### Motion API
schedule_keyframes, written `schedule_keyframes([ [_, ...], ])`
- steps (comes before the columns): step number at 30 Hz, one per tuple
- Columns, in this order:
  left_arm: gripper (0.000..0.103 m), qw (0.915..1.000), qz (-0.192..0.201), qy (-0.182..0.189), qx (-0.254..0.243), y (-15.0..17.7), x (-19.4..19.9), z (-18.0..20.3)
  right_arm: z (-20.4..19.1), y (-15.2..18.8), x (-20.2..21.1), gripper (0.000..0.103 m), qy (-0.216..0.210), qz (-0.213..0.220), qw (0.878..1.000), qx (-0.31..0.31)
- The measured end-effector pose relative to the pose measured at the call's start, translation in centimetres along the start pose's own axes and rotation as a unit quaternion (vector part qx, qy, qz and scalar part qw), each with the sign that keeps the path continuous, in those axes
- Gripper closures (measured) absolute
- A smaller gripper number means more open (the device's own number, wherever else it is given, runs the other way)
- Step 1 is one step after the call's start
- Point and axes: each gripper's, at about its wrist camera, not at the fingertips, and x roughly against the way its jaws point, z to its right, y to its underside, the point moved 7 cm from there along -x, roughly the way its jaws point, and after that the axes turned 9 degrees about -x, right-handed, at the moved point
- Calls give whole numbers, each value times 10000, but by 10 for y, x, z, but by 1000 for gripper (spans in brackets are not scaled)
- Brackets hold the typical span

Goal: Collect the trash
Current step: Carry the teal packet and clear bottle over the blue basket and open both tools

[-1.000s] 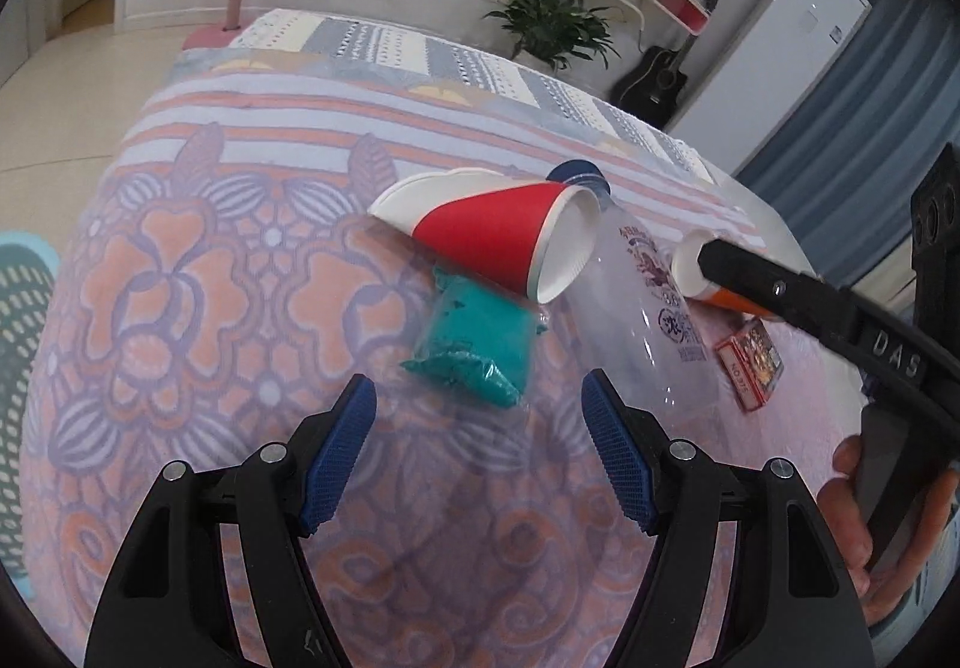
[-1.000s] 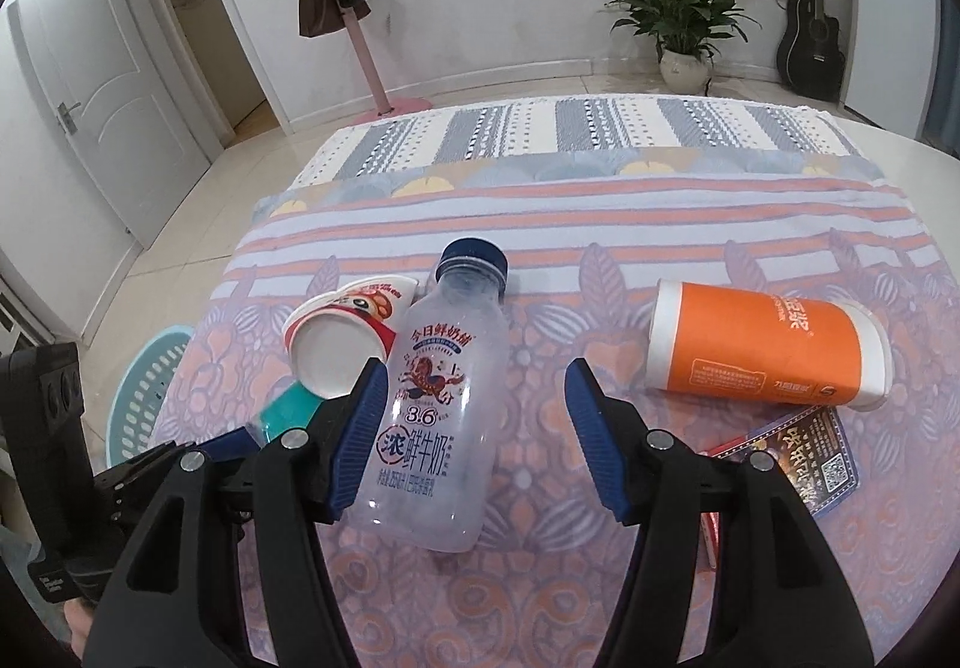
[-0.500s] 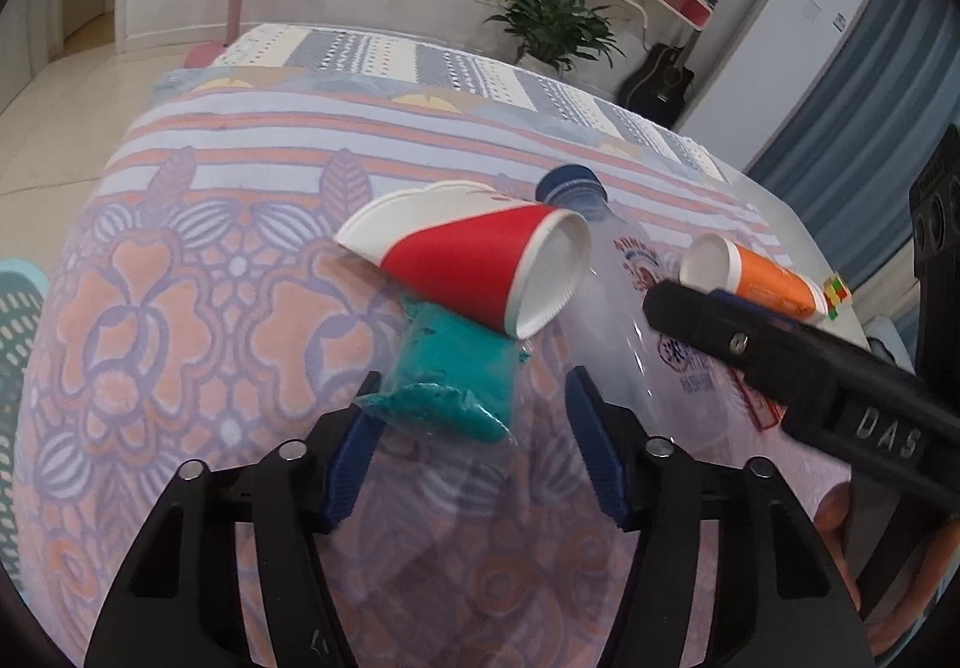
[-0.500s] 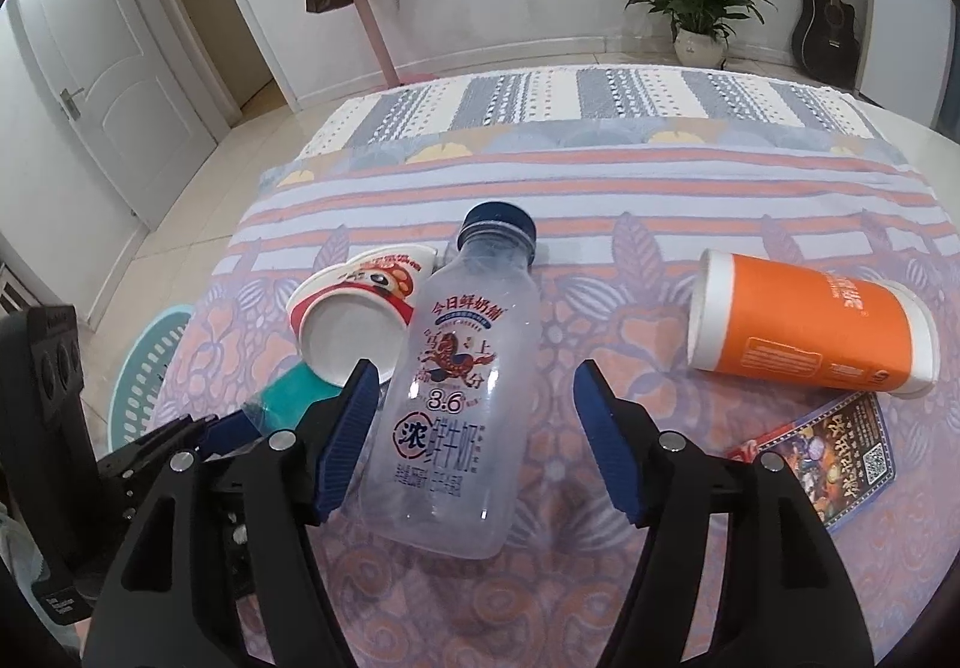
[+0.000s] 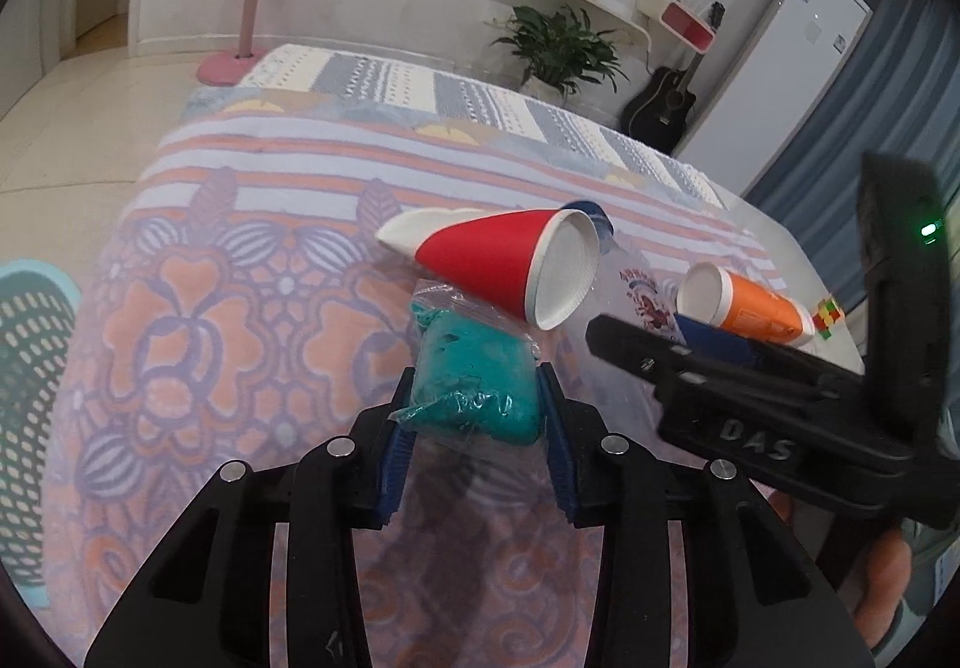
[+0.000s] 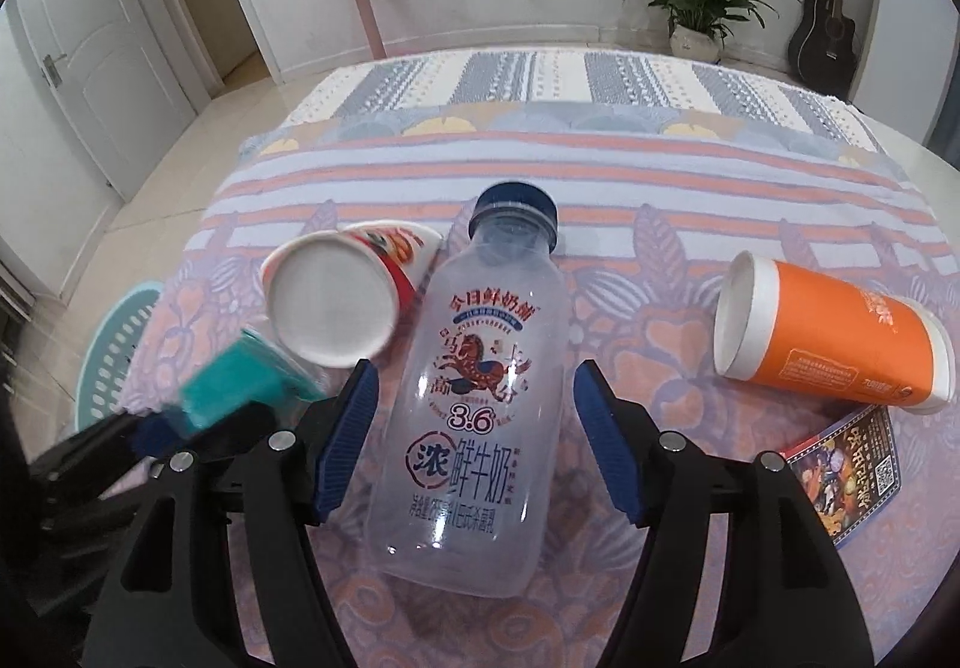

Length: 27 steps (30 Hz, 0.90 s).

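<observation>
Both grippers reach low and forward over the floral orange-and-lilac tablecloth [image 6: 660, 176]. The right gripper [image 6: 474, 434] stands wide open, straddling the clear plastic milk bottle with a blue cap [image 6: 480, 398], pads not touching it. The left gripper [image 5: 477, 416] has narrowed since a second ago, when it hung open short of the teal wad in clear plastic wrap [image 5: 474, 380]; now its blue pads press both sides of it. The red-and-white paper cup [image 5: 510, 266] lies just beyond.

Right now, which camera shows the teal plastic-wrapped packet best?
The left wrist view: the teal packet sits centred and sharp between the left gripper fingers. In the right wrist view the packet is only a blurred, partly hidden patch at the left edge.
</observation>
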Motion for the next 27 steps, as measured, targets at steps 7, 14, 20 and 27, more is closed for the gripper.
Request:
schedule_keyframes([
  [7,66,9997,216,-29,123,-6,17,-11,9,1,-6,49,6,-104,9999,-117],
  [14,66,9977,608,29,308,-18,48,-27,12,-14,20,50,-129,289,9991,-270],
  [20,66,9933,1027,-29,530,-29,85,-48,-7,-30,51,50,-338,641,9970,-277],
  [27,66,9828,1585,-224,920,-33,141,-89,-70,-43,91,50,-830,1083,9906,108],
])
